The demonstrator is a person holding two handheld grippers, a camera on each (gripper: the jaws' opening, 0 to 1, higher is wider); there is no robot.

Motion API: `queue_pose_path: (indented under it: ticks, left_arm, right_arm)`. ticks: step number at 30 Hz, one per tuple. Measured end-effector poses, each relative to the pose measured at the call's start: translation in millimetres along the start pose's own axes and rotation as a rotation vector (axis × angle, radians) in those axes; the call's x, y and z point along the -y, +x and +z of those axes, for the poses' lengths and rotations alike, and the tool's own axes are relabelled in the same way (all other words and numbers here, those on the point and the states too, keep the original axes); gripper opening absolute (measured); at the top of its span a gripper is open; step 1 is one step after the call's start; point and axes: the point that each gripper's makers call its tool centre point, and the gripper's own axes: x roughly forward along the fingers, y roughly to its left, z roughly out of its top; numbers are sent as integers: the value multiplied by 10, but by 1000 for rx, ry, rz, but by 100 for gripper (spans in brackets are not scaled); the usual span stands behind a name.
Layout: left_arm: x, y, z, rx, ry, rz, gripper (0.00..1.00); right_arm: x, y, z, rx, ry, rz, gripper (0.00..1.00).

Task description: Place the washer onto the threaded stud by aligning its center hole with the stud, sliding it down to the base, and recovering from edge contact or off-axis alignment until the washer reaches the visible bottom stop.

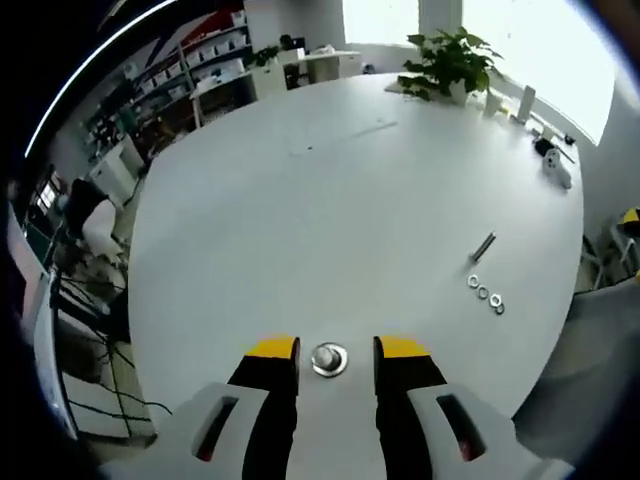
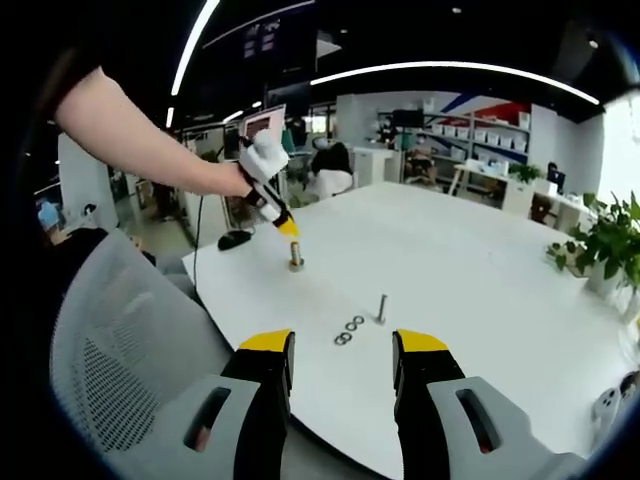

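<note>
Yellow-tipped jaws of the left gripper (image 1: 336, 352) sit lowest in the left gripper view, spread apart and gripping nothing, with the stud (image 1: 329, 358) standing upright between them on the white table (image 1: 330, 200). Seen from above, the stud shows a round top with a shiny ring around its base; whether that ring is a washer already seated or the stud's own flange, I cannot tell.

Over in the right gripper view, the right gripper (image 2: 342, 355) hangs off the table's near edge, jaws parted and empty. Just beyond its tips lie 3 loose washers (image 2: 350, 330) in a short row, flat on the table, with a bolt (image 2: 381, 308) just beside them. Further off, the left gripper (image 2: 287, 227) hovers right above the stud (image 2: 296, 256), held by a bare arm (image 2: 140, 140). A mesh chair (image 2: 120, 340) sits near the table edge.

Risks from here, as I read it: those washers are thin and lie flat, so a pinch could skid one away or lift it tilted, and a tilted washer would likely catch on the threads instead of sliding down. The stud looks free-standing, so a nudge from a jaw could tip it.

Containers: none on the table; a potted plant (image 1: 450, 60) stands at the far side.
</note>
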Motion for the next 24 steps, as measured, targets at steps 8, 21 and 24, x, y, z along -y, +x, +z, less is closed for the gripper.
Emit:
queue_pose_path:
  ticks: [8,21,24]
  left_arm:
    - [101,-258,71,102,12,15,28]
    - [422,-562,-39,204,-6,-16,30]
    - [498,-646,-66,239,-13,-21,30]
  right_arm:
    - [-5,-3,3,0,-6,-1,41]
    - [-34,5,-22,-10,2,15,41]
    - [-36,4,-25,-11,4,16,41]
